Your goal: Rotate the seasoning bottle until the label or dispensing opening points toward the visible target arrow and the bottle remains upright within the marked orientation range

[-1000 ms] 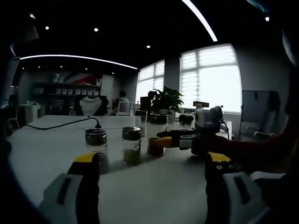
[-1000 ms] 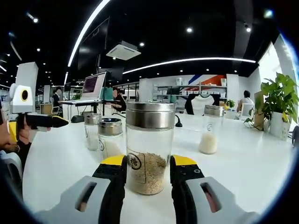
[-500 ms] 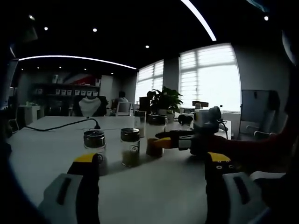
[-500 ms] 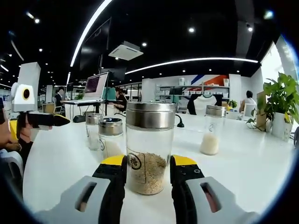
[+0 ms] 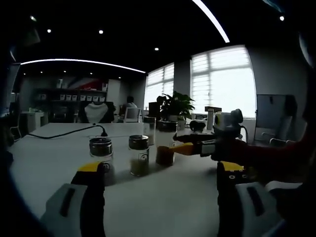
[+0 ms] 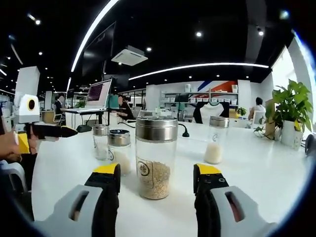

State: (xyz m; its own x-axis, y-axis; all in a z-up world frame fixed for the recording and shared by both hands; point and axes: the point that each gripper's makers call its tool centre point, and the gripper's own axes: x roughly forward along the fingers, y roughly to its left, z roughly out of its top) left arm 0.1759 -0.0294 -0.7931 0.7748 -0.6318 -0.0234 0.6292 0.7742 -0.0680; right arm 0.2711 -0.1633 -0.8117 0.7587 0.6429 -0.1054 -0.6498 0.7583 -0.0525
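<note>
Released a moment ago, the clear glass seasoning bottle with steel lid and grainy filling (image 6: 155, 158) stands upright on the white table (image 6: 256, 173), between the right gripper's (image 6: 156, 174) spread jaws, label at 7 o'clock, probably for checking. Left gripper (image 5: 160, 174) waits wide.

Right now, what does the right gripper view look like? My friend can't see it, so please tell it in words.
A glass seasoning bottle with a shiny metal lid stands upright on a white table, between the open yellow-tipped jaws of the right gripper, which do not touch it. Two smaller bottles stand behind it on the left and another bottle on the right.
</note>
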